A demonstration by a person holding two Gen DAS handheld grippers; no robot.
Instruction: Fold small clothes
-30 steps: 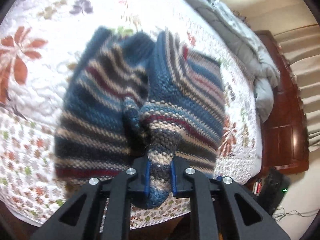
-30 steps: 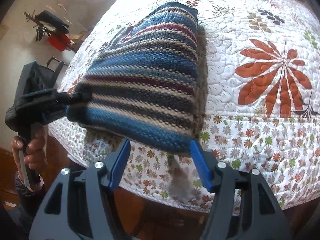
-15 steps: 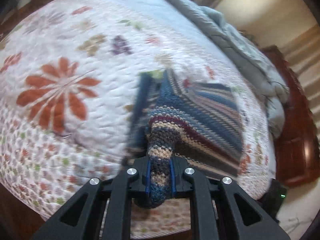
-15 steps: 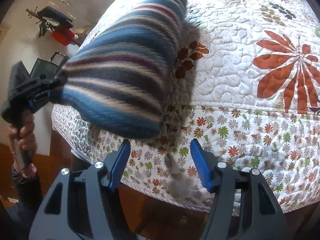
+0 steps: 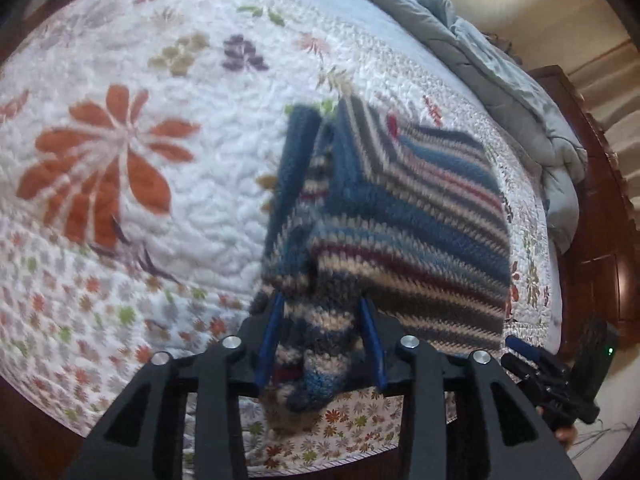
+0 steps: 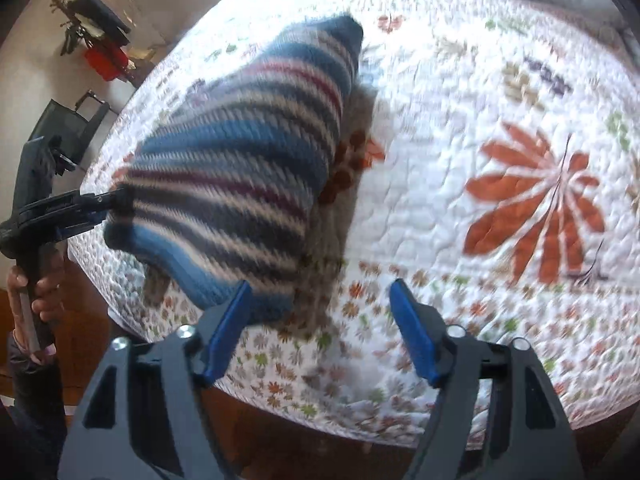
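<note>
- Striped knit garment (image 5: pixel 400 216): blue, cream, grey and dark red bands, folded over on itself, lying near the front edge of the bed on the quilt (image 5: pixel 168 208). One bunched corner hangs off the bed edge, toward you; the rest lies on the quilt. The picture is blurred, so finer folds cannot be told.
- Your left gripper (image 5: pixel 322 344): its jaws are opening. The bunched corner of the garment sits between the blue pads (image 5: pixel 269 344). The knit fills most of the gap, and whether the pads press it I cannot tell for sure; the cloth looks loosened more than pinched.
- Same gripper from the right wrist view (image 6: pixel 60 208): it meets the garment (image 6: pixel 236 176) at the left corner, with your left hand (image 6: pixel 32 292) around the handle, below the bed edge.
- Your right gripper (image 6: pixel 320 304): its jaws are opening, spread wide, nothing between them. Its left blue pad (image 6: pixel 228 328) lies just beside the near edge of the garment; contact cannot be told. Only quilt shows in the gap.
- Quilt: white, stitched, with large orange leaf sprays and a border of small flowers; it covers the bed to its front edge.
- Grey duvet (image 5: pixel 500 80): bunched along the far side of the bed, apart from the garment.
- Dark wooden furniture (image 5: pixel 600 240): beside the bed, beyond the duvet.
- Red and black object (image 6: pixel 100 48): on the floor, well apart from the bed; too small to name.
</note>
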